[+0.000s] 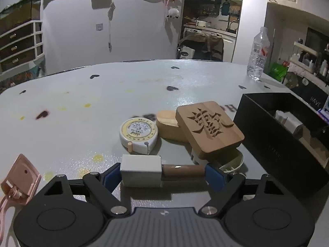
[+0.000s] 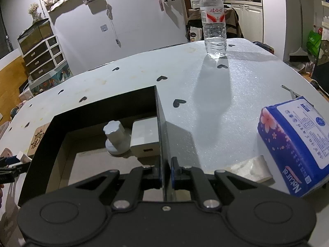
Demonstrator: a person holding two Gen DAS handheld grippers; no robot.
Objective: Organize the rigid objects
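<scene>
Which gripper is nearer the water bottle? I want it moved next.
Right. The right gripper, clamped on the black box wall, faces the water bottle across bare table. The left gripper sits beyond the box's other side.

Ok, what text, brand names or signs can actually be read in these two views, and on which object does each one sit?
"Natural": sideways on the blue tissue pack; its fine print is too small.
"HAVE": on the dark panel beyond the table edge.
Carved Chinese character: on the wooden block, too stylised to read.
Red characters: on the water bottle label, too blurred.
Dial print: on the round tape measure, too small.
Faint mark: on the black box wall, illegible.
</scene>
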